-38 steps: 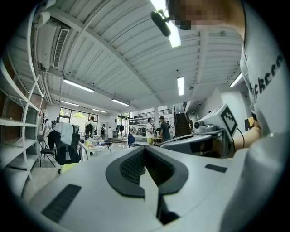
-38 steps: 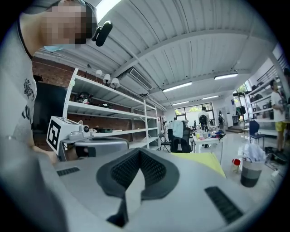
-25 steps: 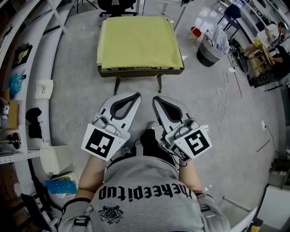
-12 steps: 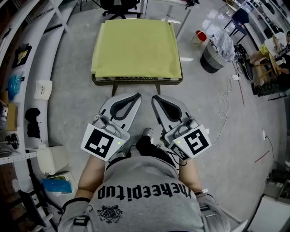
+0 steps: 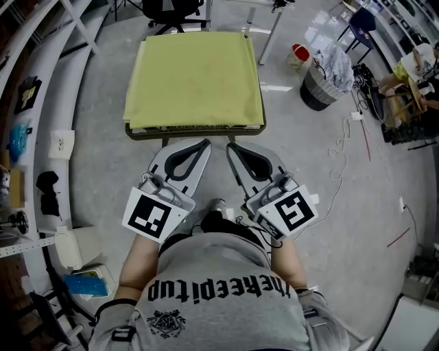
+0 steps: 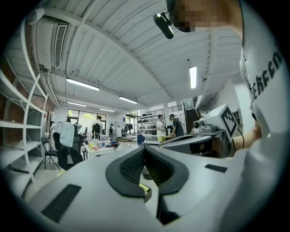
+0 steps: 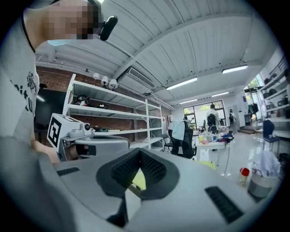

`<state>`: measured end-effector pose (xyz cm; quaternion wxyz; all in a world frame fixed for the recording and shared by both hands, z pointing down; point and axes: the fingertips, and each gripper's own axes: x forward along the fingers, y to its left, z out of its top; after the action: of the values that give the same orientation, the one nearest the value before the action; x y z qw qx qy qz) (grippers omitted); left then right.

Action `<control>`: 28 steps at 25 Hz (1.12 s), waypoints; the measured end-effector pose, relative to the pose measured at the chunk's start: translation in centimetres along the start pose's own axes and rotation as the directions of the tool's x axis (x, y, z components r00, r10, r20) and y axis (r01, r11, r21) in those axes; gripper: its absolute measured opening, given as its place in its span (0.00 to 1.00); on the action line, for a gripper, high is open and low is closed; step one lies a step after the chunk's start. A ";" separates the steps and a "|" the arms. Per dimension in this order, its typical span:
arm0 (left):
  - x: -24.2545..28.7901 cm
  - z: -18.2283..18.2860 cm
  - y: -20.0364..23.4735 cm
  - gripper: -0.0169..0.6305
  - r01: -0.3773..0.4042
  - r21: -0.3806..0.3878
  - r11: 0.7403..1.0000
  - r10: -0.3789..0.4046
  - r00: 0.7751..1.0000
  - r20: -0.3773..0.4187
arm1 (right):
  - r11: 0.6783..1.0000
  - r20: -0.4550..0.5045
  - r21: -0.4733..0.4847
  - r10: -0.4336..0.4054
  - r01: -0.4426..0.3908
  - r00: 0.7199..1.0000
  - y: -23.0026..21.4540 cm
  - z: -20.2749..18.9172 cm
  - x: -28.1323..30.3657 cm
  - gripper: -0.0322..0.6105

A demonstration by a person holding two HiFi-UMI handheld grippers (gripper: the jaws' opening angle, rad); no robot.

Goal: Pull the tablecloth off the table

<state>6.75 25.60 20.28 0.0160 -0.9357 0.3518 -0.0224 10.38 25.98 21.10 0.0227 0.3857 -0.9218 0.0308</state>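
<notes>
Done: nothing yet; tablecloth (image 5: 195, 79) covered the table (image 5: 194, 130) at 12 o'clock
Claws: left gripper (image 5: 204, 144), right gripper (image 5: 231, 147) both clenched, empty
Left: grab, pull

Open-plan lab/workshop: bare concrete floor (image 5: 343, 226), white metal shelving (image 7: 113, 113) along brick wall (image 7: 54, 77), ceiling strip lights (image 6: 81, 84), cluttered work desks (image 7: 210, 145), office chairs (image 5: 171, 10).

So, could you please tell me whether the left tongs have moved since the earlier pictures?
Yes. The left tongs have advanced toward the table: the gap to its near edge has nearly closed.
</notes>
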 end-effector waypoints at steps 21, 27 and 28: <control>5.8 -0.5 -0.5 0.05 -0.040 0.021 0.999 0.041 0.998 -0.042 | 0.998 0.010 0.061 0.022 -0.022 1.000 -6.8 -1.1 -0.4 0.07; 5.5 -1.3 1.6 0.05 -0.030 -0.021 0.999 0.030 0.999 -0.037 | 0.998 -0.005 0.054 -0.019 0.020 1.000 -7.0 -1.4 0.6 0.07; 5.7 -1.2 2.0 0.05 -0.024 -0.022 0.999 0.023 0.999 -0.031 | 0.998 -0.008 0.058 -0.028 0.029 1.000 -7.3 -1.4 0.9 0.07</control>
<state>9.67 20.34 21.60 0.0001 -0.9311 0.3634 -0.0328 14.97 20.40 22.83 0.0154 0.3991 -0.9149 0.0585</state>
